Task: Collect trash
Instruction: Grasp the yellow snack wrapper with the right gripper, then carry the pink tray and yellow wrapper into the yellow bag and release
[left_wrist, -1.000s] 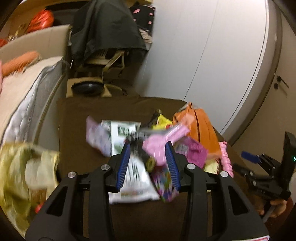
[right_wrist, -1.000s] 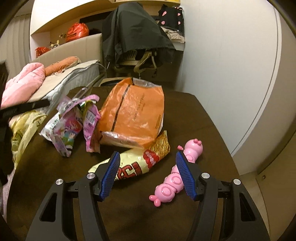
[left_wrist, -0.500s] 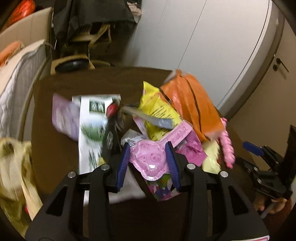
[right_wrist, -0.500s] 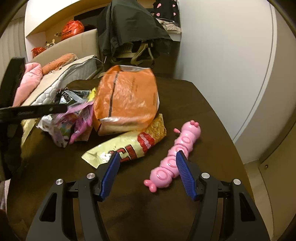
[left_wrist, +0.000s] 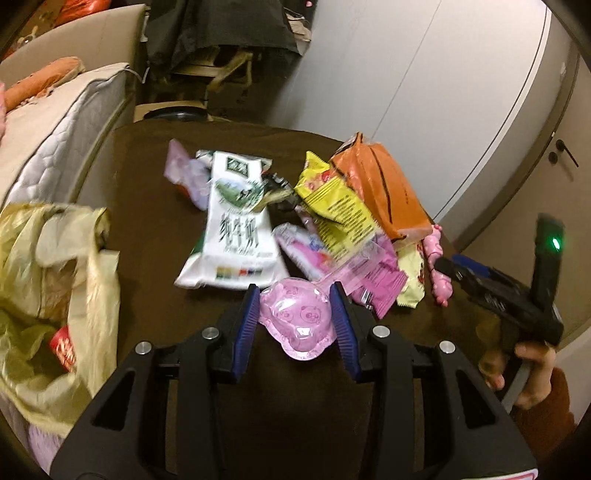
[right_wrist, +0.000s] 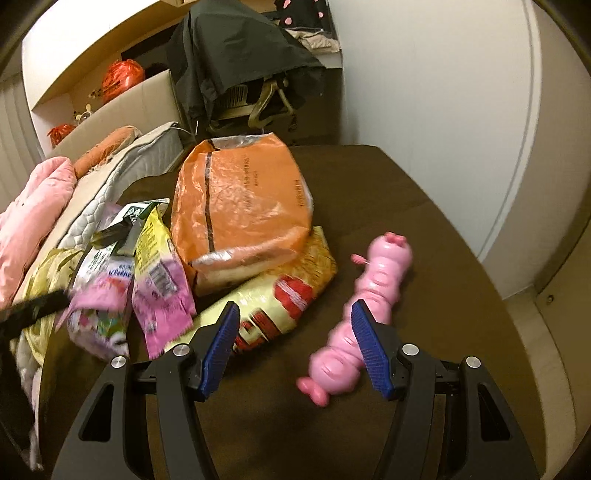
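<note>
Left gripper (left_wrist: 295, 317) clamps pink wrapper (left_wrist: 297, 325); right gripper (right_wrist: 295, 343) gapes; yellow bag (left_wrist: 48, 280) holds seemingly trash.

Right gripper (right_wrist: 293, 341) agape — wrappers (right_wrist: 162, 295) beyond

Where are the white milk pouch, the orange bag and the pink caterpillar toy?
white milk pouch (left_wrist: 236, 229): left wrist view, middle of its printed front.
orange bag (right_wrist: 243, 199): right wrist view, centre of its broad crinkled face.
pink caterpillar toy (right_wrist: 384, 280): right wrist view, upper body segment below the head.
</note>
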